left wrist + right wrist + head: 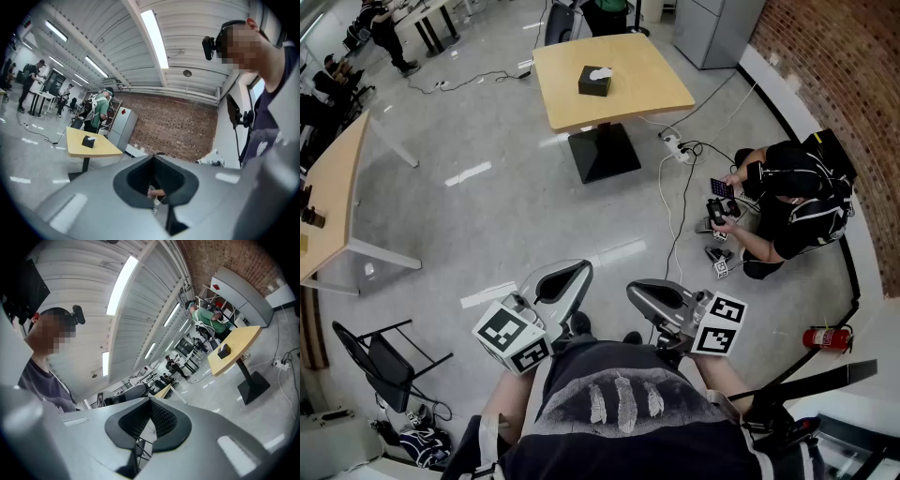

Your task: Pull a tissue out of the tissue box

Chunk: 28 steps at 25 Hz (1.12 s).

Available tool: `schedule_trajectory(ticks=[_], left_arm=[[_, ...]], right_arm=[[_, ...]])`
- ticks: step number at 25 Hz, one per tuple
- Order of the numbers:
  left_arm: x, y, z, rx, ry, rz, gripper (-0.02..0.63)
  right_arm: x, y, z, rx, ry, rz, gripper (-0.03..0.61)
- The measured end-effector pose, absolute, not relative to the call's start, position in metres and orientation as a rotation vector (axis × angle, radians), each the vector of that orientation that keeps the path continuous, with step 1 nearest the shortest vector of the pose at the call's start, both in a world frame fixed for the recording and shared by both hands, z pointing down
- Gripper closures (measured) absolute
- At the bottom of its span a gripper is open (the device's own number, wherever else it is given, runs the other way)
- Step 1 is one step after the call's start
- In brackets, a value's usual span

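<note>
A black tissue box [594, 82] with a white tissue poking from its top stands on a small wooden table [647, 89] far ahead across the floor. The box also shows small in the left gripper view [88, 140] and the right gripper view [224, 350]. My left gripper [578, 272] and right gripper [636, 292] are held close to my body, side by side and far from the table. In each gripper's own view the left gripper [152, 158] and the right gripper [150, 401] have their jaws meeting at the tips, shut on nothing.
A person [783, 202] sits on the floor at the right with devices, near cables and a power strip [675, 145]. A fire extinguisher [827, 337] lies by the wall. A second table [333, 197] and a black chair [380, 361] stand at the left.
</note>
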State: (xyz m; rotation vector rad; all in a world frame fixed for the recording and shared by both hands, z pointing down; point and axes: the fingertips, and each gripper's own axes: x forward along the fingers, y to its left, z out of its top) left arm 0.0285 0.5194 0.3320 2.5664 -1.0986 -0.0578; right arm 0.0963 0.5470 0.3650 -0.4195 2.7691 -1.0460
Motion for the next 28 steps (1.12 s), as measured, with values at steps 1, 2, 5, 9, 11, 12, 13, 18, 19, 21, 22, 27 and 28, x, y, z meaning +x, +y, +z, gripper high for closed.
schedule_trajectory(ticks=[1, 2, 5, 9, 11, 12, 13, 18, 19, 21, 22, 27, 28], left_arm=[[0.018, 0.517, 0.332, 2.565, -1.100, -0.061, 0.611], [0.007, 0.514, 0.331, 2.563, -1.101, -0.064, 0.611], [-0.021, 0.508, 0.331, 2.560, -1.101, -0.076, 0.611], [-0.055, 0.501, 0.329, 2.558, -1.102, -0.115, 0.611], [-0.076, 0.501, 0.329, 2.559, -1.114, -0.130, 0.611], [-0.086, 0.501, 0.330, 2.559, -1.121, -0.134, 0.611], [-0.094, 0.501, 0.331, 2.558, -1.128, -0.138, 0.611], [-0.128, 0.501, 0.341, 2.525, -1.171, -0.148, 0.611], [-0.136, 0.502, 0.343, 2.516, -1.184, -0.152, 0.611], [-0.150, 0.506, 0.347, 2.499, -1.206, -0.169, 0.611], [-0.156, 0.506, 0.349, 2.490, -1.214, -0.177, 0.611], [-0.156, 0.495, 0.353, 2.474, -1.232, -0.157, 0.611], [-0.156, 0.494, 0.355, 2.470, -1.238, -0.149, 0.611]], right_arm=[[0.087, 0.545, 0.365, -0.429, 2.776, -1.038, 0.584], [0.078, 0.543, 0.364, -0.438, 2.782, -1.031, 0.584], [0.053, 0.536, 0.363, -0.460, 2.795, -1.022, 0.584], [0.022, 0.529, 0.362, -0.488, 2.819, -1.022, 0.584], [0.004, 0.527, 0.360, -0.488, 2.819, -1.023, 0.583], [-0.004, 0.527, 0.359, -0.480, 2.815, -1.022, 0.583], [-0.012, 0.526, 0.359, -0.470, 2.813, -1.022, 0.583], [-0.041, 0.525, 0.364, -0.433, 2.845, -1.061, 0.583], [-0.046, 0.527, 0.365, -0.425, 2.859, -1.066, 0.583], [-0.056, 0.530, 0.366, -0.417, 2.889, -1.065, 0.583], [-0.060, 0.531, 0.367, -0.415, 2.899, -1.066, 0.583], [-0.068, 0.517, 0.373, -0.376, 2.886, -1.128, 0.583], [-0.070, 0.516, 0.375, -0.355, 2.887, -1.146, 0.583]])
